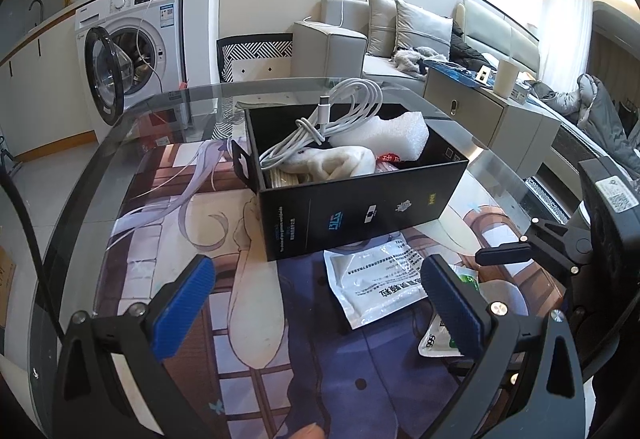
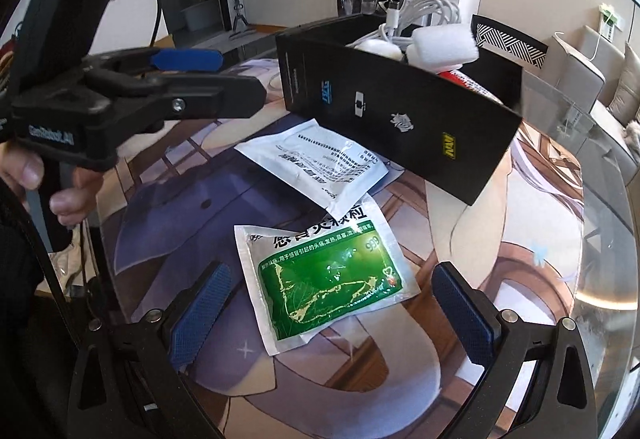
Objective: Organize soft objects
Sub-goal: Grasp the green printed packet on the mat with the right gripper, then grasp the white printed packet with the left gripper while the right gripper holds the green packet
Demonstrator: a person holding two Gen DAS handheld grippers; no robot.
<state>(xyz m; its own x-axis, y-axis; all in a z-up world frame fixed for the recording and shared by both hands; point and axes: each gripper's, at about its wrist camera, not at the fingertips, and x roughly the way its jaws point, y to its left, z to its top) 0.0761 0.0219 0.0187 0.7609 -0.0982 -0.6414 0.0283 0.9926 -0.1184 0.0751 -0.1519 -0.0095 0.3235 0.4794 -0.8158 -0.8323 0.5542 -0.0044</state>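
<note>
A black open box (image 1: pixel 360 207) (image 2: pixel 400 119) stands mid-table and holds a coiled white cable (image 1: pixel 328 115), a white foam block (image 1: pixel 384 133), a white cloth (image 1: pixel 340 163) and a red packet (image 1: pixel 390 158). In front of it lies a white printed sachet (image 1: pixel 372 283) (image 2: pixel 320 163), and overlapping its near edge is a green sachet (image 2: pixel 328 279) (image 1: pixel 436 343). My left gripper (image 1: pixel 318 303) (image 2: pixel 240 79) is open above the mat, with the white sachet just beyond its fingers. My right gripper (image 2: pixel 332 315) is open, straddling the green sachet without touching it; one of its fingers (image 1: pixel 504 254) shows in the left wrist view.
The round glass table (image 1: pixel 120 143) (image 2: pixel 600 239) carries a printed mat. A hand (image 2: pixel 32 167) holds the left gripper's handle. Beyond the table are a washing machine (image 1: pixel 132 51) with its door open, a patterned chair (image 1: pixel 252 51), a sofa (image 1: pixel 400 39) and a low cabinet (image 1: pixel 480 107).
</note>
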